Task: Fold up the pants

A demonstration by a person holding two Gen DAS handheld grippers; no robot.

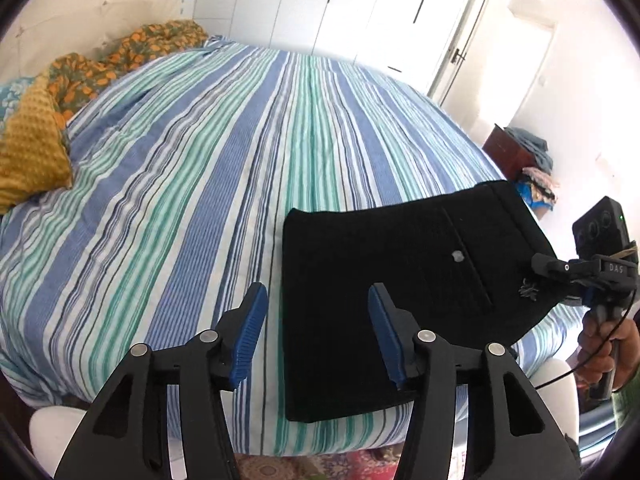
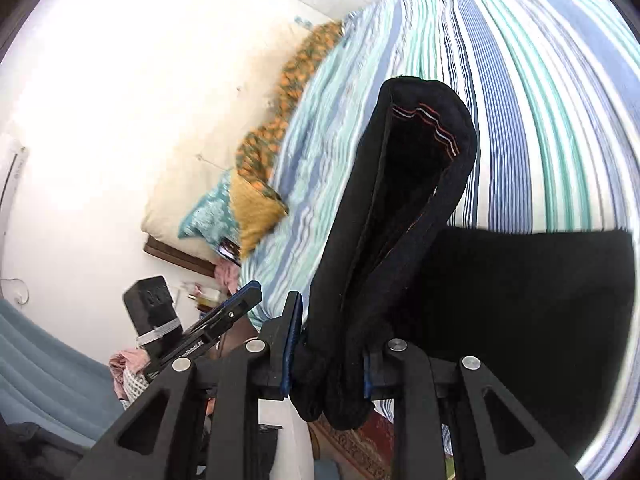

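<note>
The black pants (image 1: pixel 400 292) lie folded into a flat rectangle on the striped bed (image 1: pixel 200 160), near its front right corner, back pocket and button facing up. My left gripper (image 1: pixel 316 320) is open and empty, hovering just above the pants' left edge. My right gripper (image 2: pixel 326 350) is shut on the pants' thick waistband edge (image 2: pixel 384 232), which stands up from the bed. In the left wrist view the right gripper (image 1: pixel 538 264) sits at the pants' right edge, held by a hand.
Orange floral and mustard bedding (image 1: pixel 60 92) is bunched at the bed's far left by the headboard. White wardrobe doors (image 1: pixel 320 0) line the far wall. A brown box with clothes (image 1: pixel 520 152) stands on the floor right of the bed. A patterned rug (image 1: pixel 320 466) lies below.
</note>
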